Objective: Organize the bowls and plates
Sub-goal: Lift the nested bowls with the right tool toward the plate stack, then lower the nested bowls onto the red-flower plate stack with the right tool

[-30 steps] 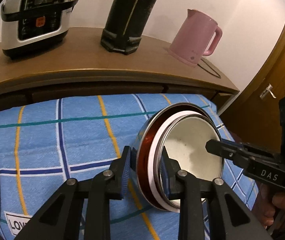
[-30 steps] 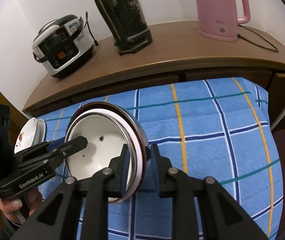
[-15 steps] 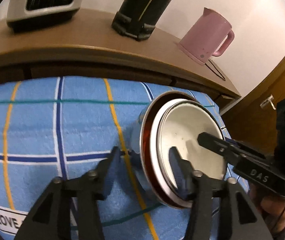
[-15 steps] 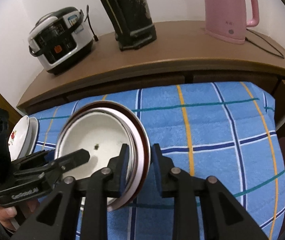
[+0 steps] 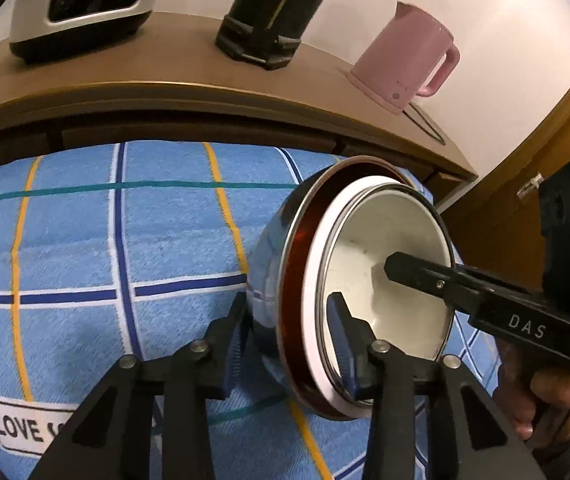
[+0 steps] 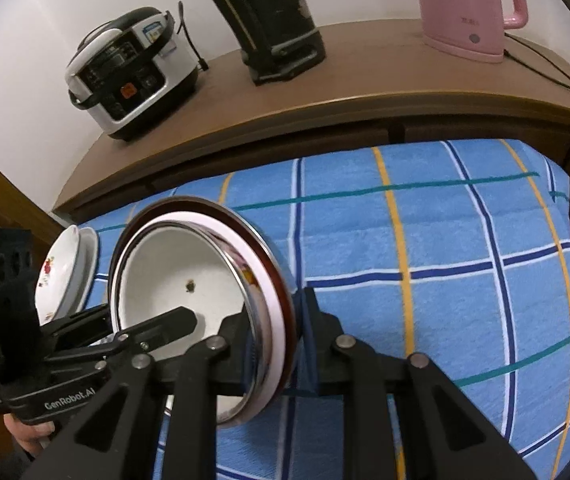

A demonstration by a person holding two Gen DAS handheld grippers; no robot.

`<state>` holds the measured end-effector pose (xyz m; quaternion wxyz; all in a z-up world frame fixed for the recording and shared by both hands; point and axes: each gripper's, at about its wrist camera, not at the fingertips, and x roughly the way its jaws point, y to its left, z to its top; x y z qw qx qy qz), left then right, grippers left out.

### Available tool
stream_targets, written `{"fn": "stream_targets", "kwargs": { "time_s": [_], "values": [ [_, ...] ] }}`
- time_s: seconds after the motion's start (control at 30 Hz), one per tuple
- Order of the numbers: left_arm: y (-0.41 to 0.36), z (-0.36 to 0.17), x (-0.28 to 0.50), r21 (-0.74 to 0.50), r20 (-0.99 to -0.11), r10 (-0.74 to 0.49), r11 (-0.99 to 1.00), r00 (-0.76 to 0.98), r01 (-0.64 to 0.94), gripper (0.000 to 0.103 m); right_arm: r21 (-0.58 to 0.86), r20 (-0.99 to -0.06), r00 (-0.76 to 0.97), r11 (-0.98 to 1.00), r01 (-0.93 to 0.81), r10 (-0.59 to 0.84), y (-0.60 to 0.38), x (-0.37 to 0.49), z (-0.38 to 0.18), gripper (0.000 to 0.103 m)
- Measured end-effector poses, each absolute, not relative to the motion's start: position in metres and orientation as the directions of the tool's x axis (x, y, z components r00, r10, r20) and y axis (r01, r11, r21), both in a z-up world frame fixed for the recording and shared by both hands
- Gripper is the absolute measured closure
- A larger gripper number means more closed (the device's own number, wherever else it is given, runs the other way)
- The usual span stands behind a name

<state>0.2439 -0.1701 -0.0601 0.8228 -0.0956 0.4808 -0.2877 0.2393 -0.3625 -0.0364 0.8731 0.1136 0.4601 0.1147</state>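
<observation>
The right gripper (image 6: 277,328) clamps the tilted nested bowls (image 5: 389,280) by their rim, above the blue checked cloth (image 5: 125,240). The left gripper (image 5: 289,320), jaws just closing, straddles the opposite rim. Stacked plates (image 6: 81,256) lie at the cloth's left edge.

**Readable lettering in view**

"DAS" stands in pale capitals on the black body of the right gripper (image 5: 525,328), seen from the left wrist. "GenRobot.AI" stands in white on the body of the left gripper (image 6: 69,395), seen from the right wrist. A white patch (image 5: 25,426) sewn on the blue checked cloth (image 5: 85,240), at its near left edge, reads "LOVE", the rest hidden. Print on the rice cooker (image 6: 133,80) and pink kettle (image 6: 465,4) is too small to read.
</observation>
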Motion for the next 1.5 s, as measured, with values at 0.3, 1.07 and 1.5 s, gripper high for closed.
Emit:
{"fn": "stream_targets", "kwargs": {
  "time_s": [0.3, 1.07, 1.5],
  "values": [
    [-0.121, -0.052, 0.227, -0.448, -0.718, -0.536, 0.844, 0.445, 0.294, 0.062, 0.278, -0.781, 0.519, 0.937, -0.209, 0.348, -0.306, 0.246, -0.022, 0.082],
    [0.015, -0.021, 0.202, -0.36, -0.729, -0.345, 0.928, 0.591, 0.098, 0.062, 0.282, -0.745, 0.453, 0.847, -0.451, 0.49, -0.156, 0.257, 0.001, 0.082],
    [0.048, -0.018, 0.199, -0.332, -0.743, -0.288, 0.942, 0.605, 0.041, 0.062, 0.261, -0.753, 0.43, 0.826, -0.5, 0.498, -0.116, 0.259, 0.004, 0.082]
  ]
}}
